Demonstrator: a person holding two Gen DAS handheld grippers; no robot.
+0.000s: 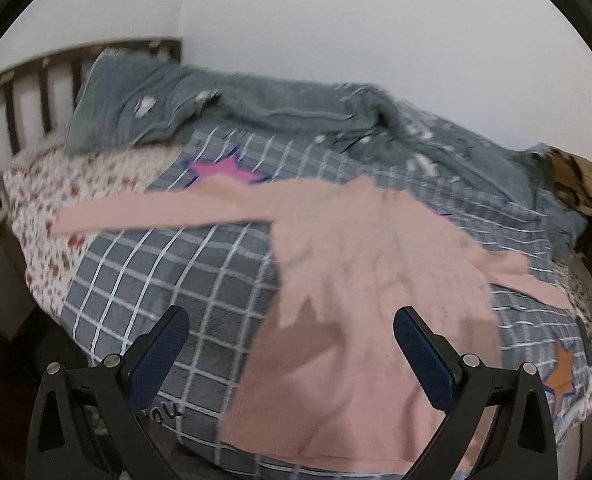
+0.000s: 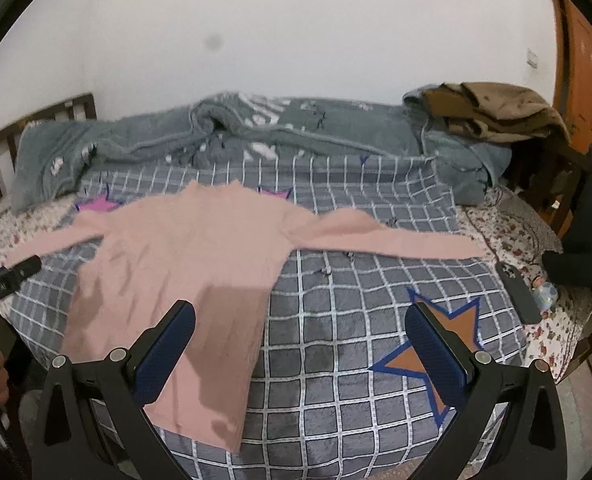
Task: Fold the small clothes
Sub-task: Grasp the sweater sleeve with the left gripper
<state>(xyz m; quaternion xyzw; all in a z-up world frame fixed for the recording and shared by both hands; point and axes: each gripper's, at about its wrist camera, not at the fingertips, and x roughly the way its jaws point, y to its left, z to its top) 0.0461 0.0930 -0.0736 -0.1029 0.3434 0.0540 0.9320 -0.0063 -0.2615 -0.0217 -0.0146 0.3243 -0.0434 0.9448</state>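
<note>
A pink long-sleeved top lies spread flat on the grey checked blanket, both sleeves stretched out sideways. It also shows in the right wrist view. My left gripper is open and empty, hovering above the top's lower hem. My right gripper is open and empty, above the blanket just right of the top's lower right edge. The left gripper's body shows at the left edge of the right wrist view.
A grey fleece blanket is bunched along the wall. Brown clothes are piled at the far right. A dark phone and a small bottle lie on the floral sheet. A wooden headboard stands at the left.
</note>
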